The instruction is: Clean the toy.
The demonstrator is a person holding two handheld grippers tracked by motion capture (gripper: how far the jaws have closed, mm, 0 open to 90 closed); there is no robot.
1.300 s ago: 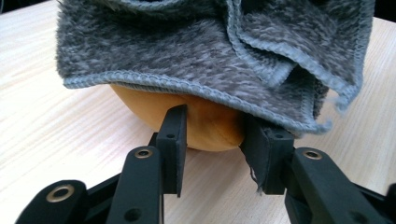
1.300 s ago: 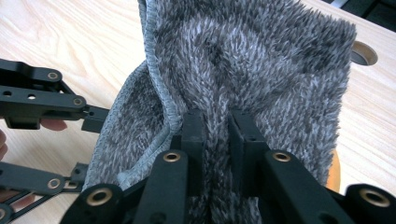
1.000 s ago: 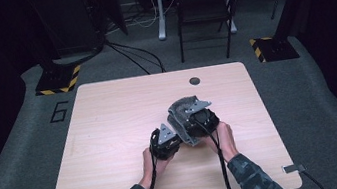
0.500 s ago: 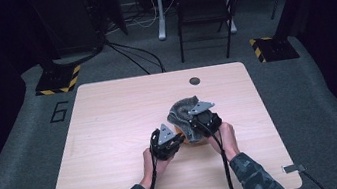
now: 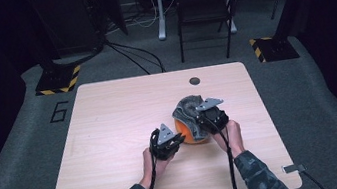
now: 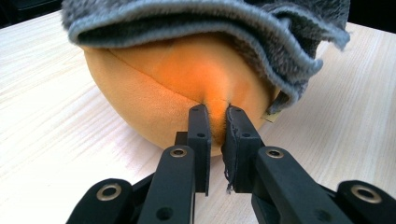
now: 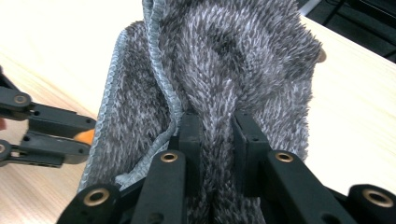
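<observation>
- An orange plush ball (image 5: 190, 132) sits on the wooden table (image 5: 109, 118), right of the middle and closer to the near edge than to the far one.
- A grey fuzzy cloth (image 5: 187, 108) drapes over the top and far side of the ball; the orange front bulges out bare below the cloth's hem in the left gripper view.
- The left gripper (image 6: 215, 122) comes at the ball from its left side, low to the tabletop. Its jaws are pressed together on a small fold of the orange plush, which puckers into a crease between the pads.
- The right gripper (image 7: 218, 128) sits on the ball's right, over the cloth. Its jaws have just been closing, and now they pinch a thick ridge of the grey cloth between them.
- In the right gripper view the cloth's stitched edge (image 7: 163, 84) runs down just left of the pinched ridge, and the left gripper's black links (image 7: 51, 133) show at the left edge with a sliver of orange between them.
- A small dark round hole (image 5: 194, 80) marks the table near its far edge, well apart from the ball.
</observation>
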